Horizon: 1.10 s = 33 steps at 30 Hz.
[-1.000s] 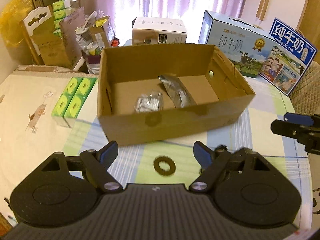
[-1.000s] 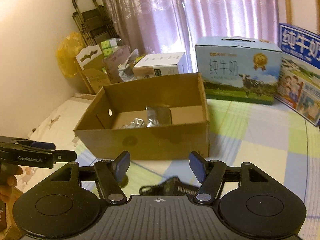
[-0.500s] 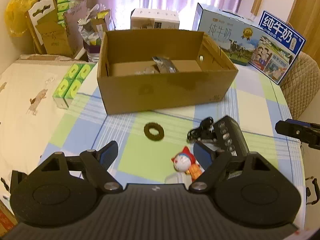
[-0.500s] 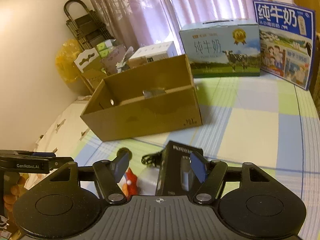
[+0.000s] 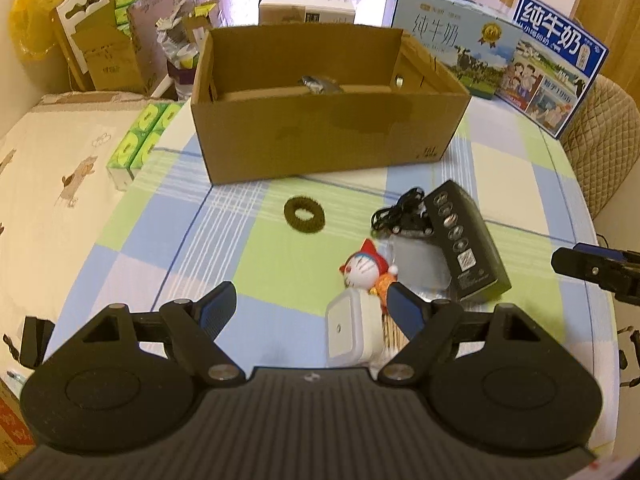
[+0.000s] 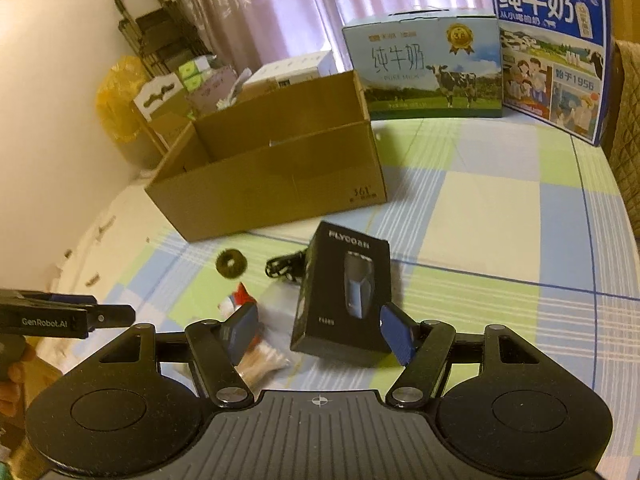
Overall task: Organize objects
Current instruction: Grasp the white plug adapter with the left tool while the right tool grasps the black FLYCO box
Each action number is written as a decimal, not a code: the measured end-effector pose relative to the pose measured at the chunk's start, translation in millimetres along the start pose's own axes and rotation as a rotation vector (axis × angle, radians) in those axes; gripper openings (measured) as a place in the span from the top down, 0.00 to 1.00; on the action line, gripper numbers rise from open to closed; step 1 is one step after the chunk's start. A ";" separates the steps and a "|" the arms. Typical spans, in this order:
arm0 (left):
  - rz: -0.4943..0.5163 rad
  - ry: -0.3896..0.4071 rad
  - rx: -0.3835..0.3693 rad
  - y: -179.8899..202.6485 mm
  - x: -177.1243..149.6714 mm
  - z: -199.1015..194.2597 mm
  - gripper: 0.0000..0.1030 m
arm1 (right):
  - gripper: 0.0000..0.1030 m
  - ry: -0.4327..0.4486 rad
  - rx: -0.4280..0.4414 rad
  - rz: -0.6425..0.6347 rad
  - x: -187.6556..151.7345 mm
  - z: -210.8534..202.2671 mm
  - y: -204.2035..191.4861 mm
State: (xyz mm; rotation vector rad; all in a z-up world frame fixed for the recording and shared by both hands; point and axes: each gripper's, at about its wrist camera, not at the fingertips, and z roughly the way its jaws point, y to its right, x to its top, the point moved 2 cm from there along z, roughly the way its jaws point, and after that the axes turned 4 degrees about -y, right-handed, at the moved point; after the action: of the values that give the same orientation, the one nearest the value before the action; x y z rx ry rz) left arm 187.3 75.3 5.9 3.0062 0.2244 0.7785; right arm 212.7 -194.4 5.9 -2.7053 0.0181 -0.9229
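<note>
Shaver box (image 6: 345,292): lying on the checked tablecloth (image 6: 500,240), near the open cardboard box (image 6: 280,168); appearing rigid, light, smooth-faced.
Hold: taking it across the long sides is looking best.
Right gripper (image 6: 320,334): standing open, empty, straddling its near end.
Left gripper (image 5: 310,308): hovering wide open, empty.

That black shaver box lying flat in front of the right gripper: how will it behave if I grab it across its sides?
The black shaver box looks like stiff printed card with flat sides, so the open right gripper should probably hold it squarely. Its glossy faces may be somewhat slippery. One edge seems to rest on the clear plastic bag, so it might rock as the pads close.
</note>
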 end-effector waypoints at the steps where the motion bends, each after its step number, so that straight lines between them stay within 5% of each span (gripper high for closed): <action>1: -0.001 -0.006 0.004 -1.0 -2.6 2.0 0.22 | 0.37 -0.002 -0.009 -0.016 -2.8 2.8 -3.1; 25: -0.066 -0.099 0.091 -42.9 -24.0 44.9 0.22 | 0.37 0.036 -0.349 -0.499 -55.9 101.8 -47.5; 27: -0.063 -0.102 0.088 -42.7 -23.0 47.9 0.22 | 0.46 0.040 -0.335 -0.505 -56.6 103.0 -45.9; 29: -0.055 -0.104 0.082 -40.3 -22.9 50.8 0.22 | 0.76 0.055 -0.342 -0.484 -54.5 99.3 -42.3; 31: -0.045 -0.106 0.070 -36.5 -22.4 53.9 0.22 | 0.86 0.048 -0.333 -0.432 -48.7 95.5 -33.3; 33: -0.030 -0.108 0.048 -30.6 -22.4 56.9 0.22 | 0.86 0.031 -0.307 -0.365 -44.1 90.5 -22.8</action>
State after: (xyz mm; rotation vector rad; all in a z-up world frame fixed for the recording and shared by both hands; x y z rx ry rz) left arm 191.5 102.8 -56.6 3.0703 0.2886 0.6148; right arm 230.2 -144.4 -82.7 -3.0385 -0.3684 -1.1449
